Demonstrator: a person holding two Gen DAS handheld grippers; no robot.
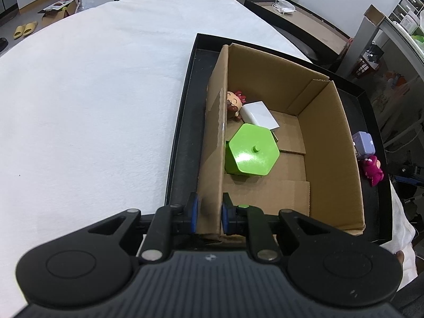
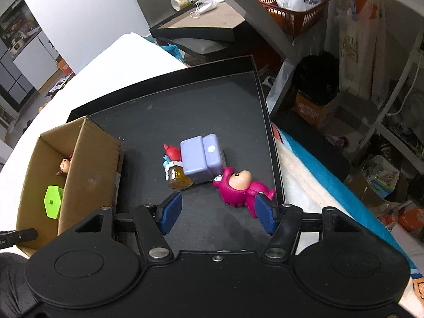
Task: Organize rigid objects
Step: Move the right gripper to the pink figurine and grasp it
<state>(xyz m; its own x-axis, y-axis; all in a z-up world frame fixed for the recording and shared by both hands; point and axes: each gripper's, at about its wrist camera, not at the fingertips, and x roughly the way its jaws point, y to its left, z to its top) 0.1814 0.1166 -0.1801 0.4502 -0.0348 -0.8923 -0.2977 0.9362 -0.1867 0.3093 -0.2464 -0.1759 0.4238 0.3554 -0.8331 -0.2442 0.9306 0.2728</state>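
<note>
— Where's the left gripper?

— Clamped on the near wall of the cardboard box, its blue fingers pinched tight on either side of the card. The box sits in the black tray on the white-covered worktop, its long side running away from that gripper.

— What's in the box?

— A green hexagonal container standing upright, knob on top, a white block behind it, and a small figurine against the wall.

— And the right gripper?

— Fingers partly open, nothing between them, hanging over the tray floor. The pink bear figure lies on its side just beside the right-hand finger, head towards the lilac case, body trailing towards the tray's edge. A small amber bottle lies against the case.
</note>
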